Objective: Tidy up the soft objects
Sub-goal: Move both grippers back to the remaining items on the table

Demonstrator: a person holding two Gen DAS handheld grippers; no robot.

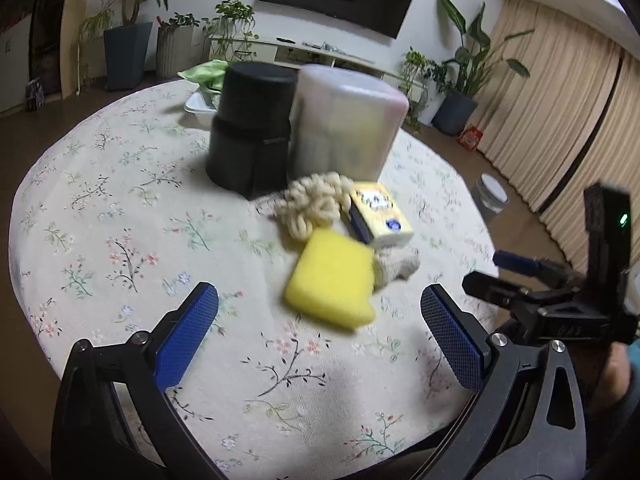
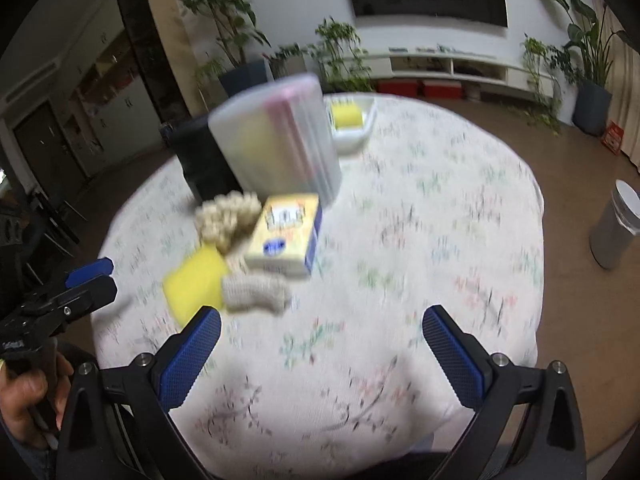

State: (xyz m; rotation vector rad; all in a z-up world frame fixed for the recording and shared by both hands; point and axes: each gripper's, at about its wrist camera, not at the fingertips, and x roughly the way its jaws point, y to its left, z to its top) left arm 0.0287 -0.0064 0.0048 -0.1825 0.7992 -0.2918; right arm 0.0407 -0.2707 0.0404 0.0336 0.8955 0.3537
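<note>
Left black tool with blue textured pads: jaws spread wide, nothing between them. Right black tool with blue pads: jaws likewise wide apart, empty. Both held level, side by side, a hand gripping the left handle.

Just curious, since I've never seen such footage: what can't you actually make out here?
- Tissue pack print: right wrist view, motion blur.
- Frosted container contents: left wrist view, cloudy wall shows only yellow.
- White tray contents: left wrist view, black container blocks it.
- Knitted piece: left wrist view, yellow sponge covers part.
</note>
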